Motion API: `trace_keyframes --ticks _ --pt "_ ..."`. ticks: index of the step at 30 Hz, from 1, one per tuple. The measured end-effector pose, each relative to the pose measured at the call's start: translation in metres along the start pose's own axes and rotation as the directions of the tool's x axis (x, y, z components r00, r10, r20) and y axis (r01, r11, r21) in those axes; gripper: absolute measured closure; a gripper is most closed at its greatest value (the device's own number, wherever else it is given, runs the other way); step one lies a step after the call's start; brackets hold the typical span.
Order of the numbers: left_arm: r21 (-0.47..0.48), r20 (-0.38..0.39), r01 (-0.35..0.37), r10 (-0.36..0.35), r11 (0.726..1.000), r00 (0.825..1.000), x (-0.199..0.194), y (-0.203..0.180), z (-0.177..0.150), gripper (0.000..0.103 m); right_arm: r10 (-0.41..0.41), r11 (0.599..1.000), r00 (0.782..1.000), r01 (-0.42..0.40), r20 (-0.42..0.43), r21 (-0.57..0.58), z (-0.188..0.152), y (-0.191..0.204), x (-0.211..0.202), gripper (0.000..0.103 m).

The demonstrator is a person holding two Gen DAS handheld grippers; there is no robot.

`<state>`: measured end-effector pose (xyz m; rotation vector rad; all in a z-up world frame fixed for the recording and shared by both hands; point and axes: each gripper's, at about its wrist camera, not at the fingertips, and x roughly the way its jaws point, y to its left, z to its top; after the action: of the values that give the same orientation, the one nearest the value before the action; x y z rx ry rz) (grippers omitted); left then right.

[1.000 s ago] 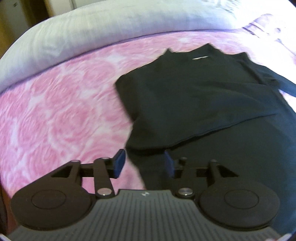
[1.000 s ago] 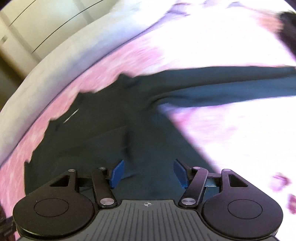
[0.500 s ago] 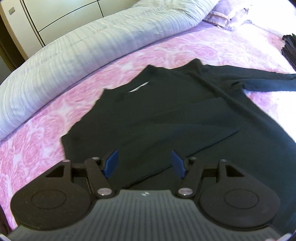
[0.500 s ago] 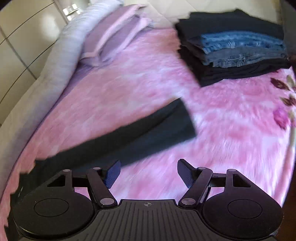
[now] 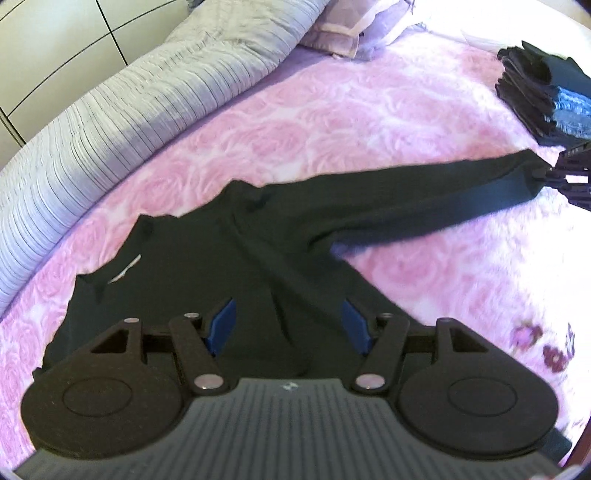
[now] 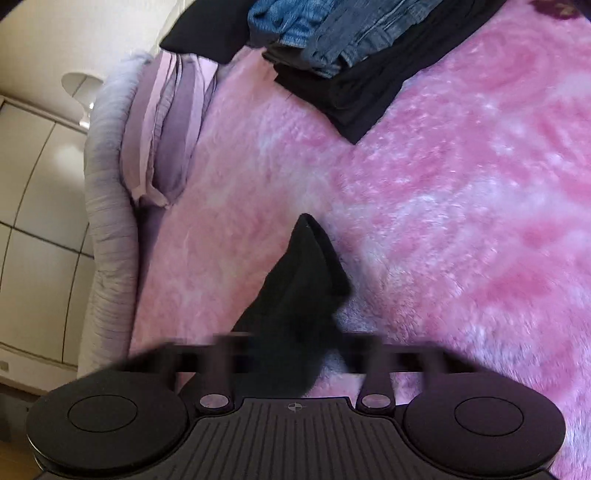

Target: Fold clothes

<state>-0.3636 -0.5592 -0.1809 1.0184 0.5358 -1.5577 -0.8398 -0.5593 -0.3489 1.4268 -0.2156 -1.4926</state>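
Beyond sleeve cuff [image 6: 314, 258], folded clothes stack [image 6: 343, 55], pillow [image 6: 166, 129] left, pink blanket [image 6: 461, 221]

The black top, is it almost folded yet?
Not yet. One sleeve already lies folded across the top. The right claw is at the other sleeve's cuff, which is stretched out sideways. A finished pile waits nearby. That sleeve and the body folds remain.

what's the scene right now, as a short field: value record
surface: pink rose-print blanket
garment: black long-sleeve top, one sleeve stretched out sideways
left gripper: open, over the top's body
right gripper: at the sleeve's cuff; grip blurred, cannot tell
folded stack: dark and denim clothes, beyond the cuff
pillows: at the bed's head
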Motion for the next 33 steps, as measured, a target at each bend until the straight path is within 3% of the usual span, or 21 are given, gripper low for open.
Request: trace_keyframes --ticks 5,9,11,12,14,16,19,20,21,22,24,25,29,31,33 --pt "-0.036 0.011 -0.027 0.027 0.999 1.000 -0.012 0.016 -0.011 0.044 -0.010 0.967 1.000 0.007 -0.009 -0.256 0.004 0.066 -0.012 0.095" --pt "-0.104 0.019 -0.061 0.063 0.993 0.998 -0.030 0.043 -0.035 0.044 0.133 0.857 0.991 -0.129 -0.029 -0.498 -0.018 0.171 -0.017 0.095" --pt "-0.142 0.015 -0.081 0.084 0.987 0.996 -0.041 0.064 -0.054 0.044 0.247 0.748 0.966 -0.236 -0.069 -0.621 -0.050 0.236 -0.024 0.095" --pt "-0.160 0.011 -0.092 0.095 0.983 0.995 -0.048 0.076 -0.065 0.044 0.303 0.673 0.947 -0.291 -0.105 -0.680 -0.075 0.268 -0.029 0.095" --pt "-0.190 0.003 -0.117 0.119 0.975 0.993 -0.061 0.102 -0.091 0.044 0.390 0.498 0.897 -0.396 -0.209 -0.771 -0.142 0.323 -0.044 0.095" --pt "-0.222 -0.016 -0.145 0.145 0.964 0.989 -0.073 0.128 -0.117 0.044 0.412 0.328 0.840 -0.498 -0.353 -0.803 -0.225 0.358 -0.053 0.095" --pt "-0.287 -0.051 -0.190 0.183 0.939 0.982 -0.091 0.171 -0.158 0.044 0.338 0.138 0.777 -0.600 -0.531 -0.788 -0.344 0.367 -0.049 0.092" --pt "-0.305 -0.063 -0.202 0.192 0.931 0.979 -0.096 0.185 -0.172 0.044 0.262 0.063 0.772 -0.612 -0.579 -0.788 -0.385 0.363 -0.042 0.085" --pt "-0.321 -0.073 -0.206 0.193 0.924 0.978 -0.098 0.198 -0.182 0.044 0.160 -0.006 0.790 -0.598 -0.591 -0.801 -0.425 0.356 -0.035 0.061" --pt "-0.331 -0.075 -0.198 0.183 0.923 0.980 -0.096 0.208 -0.189 0.044 0.096 -0.021 0.803 -0.589 -0.588 -0.808 -0.449 0.347 -0.032 0.044" --pt "-0.352 -0.081 -0.181 0.162 0.918 0.983 -0.094 0.228 -0.201 0.044 0.013 0.001 0.811 -0.585 -0.585 -0.811 -0.479 0.328 -0.029 0.042" --pt "-0.362 -0.084 -0.172 0.152 0.916 0.985 -0.092 0.238 -0.208 0.044 -0.013 0.031 0.820 -0.572 -0.572 -0.820 -0.485 0.320 -0.029 0.040" --pt "-0.386 -0.059 -0.073 0.054 0.920 0.997 -0.061 0.265 -0.207 0.044 -0.082 0.193 0.882 -0.442 -0.464 -0.876 -0.463 0.294 -0.038 0.035" --pt "-0.380 -0.059 -0.025 0.002 0.925 0.998 -0.039 0.269 -0.201 0.044 -0.113 0.242 0.915 -0.354 -0.388 -0.904 -0.440 0.283 -0.040 0.032" --pt "-0.353 -0.075 0.004 -0.032 0.936 0.997 -0.016 0.267 -0.192 0.044 -0.140 0.279 0.933 -0.285 -0.332 -0.917 -0.417 0.274 -0.040 0.030"
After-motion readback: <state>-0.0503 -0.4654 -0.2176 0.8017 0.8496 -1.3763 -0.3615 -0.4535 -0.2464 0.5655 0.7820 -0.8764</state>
